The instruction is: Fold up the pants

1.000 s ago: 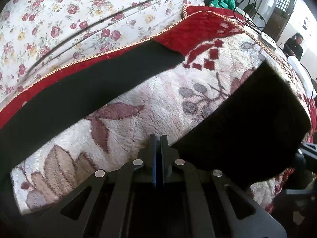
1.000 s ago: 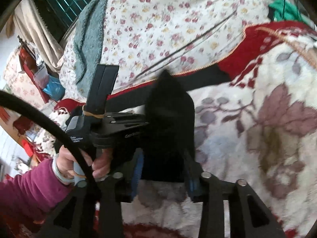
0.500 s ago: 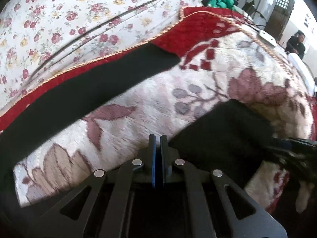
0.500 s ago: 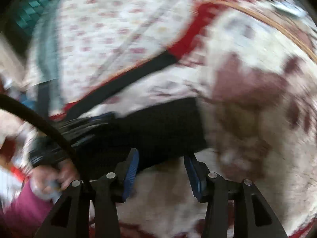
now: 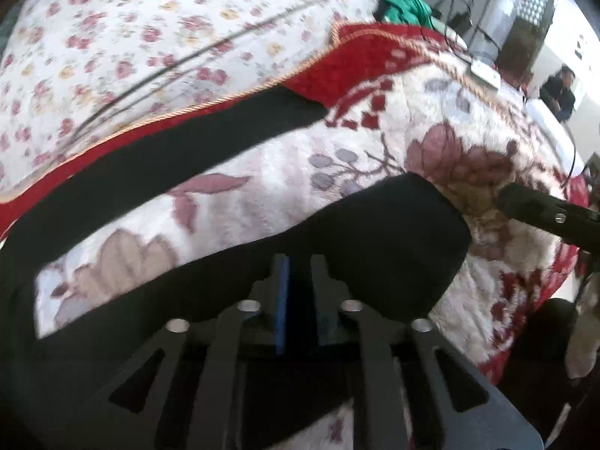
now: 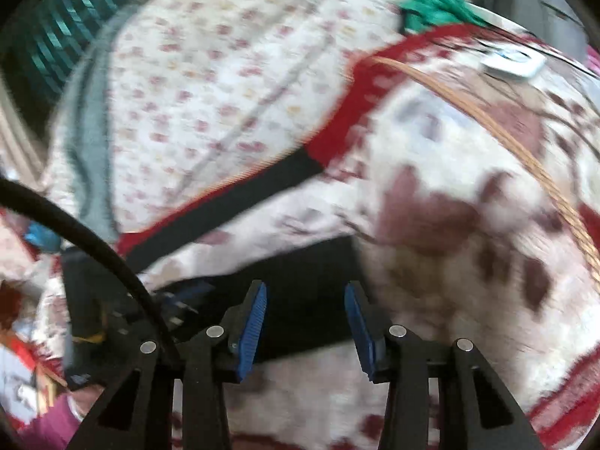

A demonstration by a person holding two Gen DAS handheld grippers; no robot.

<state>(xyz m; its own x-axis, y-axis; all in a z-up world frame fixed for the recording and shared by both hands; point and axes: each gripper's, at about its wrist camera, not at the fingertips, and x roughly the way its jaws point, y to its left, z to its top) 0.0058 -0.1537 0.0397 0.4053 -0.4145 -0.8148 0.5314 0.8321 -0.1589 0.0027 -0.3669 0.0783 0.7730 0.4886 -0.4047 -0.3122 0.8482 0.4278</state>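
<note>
Pants (image 5: pixel 375 232): black, lying on the blanket; one leg (image 5: pixel 180 157) runs flat along the blanket's red border, the other part lies as a broad dark band right in front of both grippers.
Left gripper (image 5: pixel 298 273): jaws a narrow gap apart, low over the near band of the pants; whether cloth sits between the fingers is hard to say, since black fabric and black metal merge there.
Right gripper (image 6: pixel 305 307): jaws wide apart, blue pads (image 6: pixel 255 318) bare, nothing between them; the pants' edge lies just beyond the tips.
Blanket (image 5: pixel 285 172): cream plush with pink and brown flowers, red border with gold cord, under the pants.
Quilt (image 5: pixel 150 37): white with small roses, past the red border.
Green cloth (image 5: pixel 405 7): bunched at the far corner, well apart from the pants.
White device (image 6: pixel 513 62): on the blanket's far edge, with cables near it.
In the way: the right gripper's black body reaches in at the right of the left view; a black cable (image 6: pixel 75 232) arcs across the left of the right view, partly hiding the left gripper there.
Blur: the right view is smeared.
</note>
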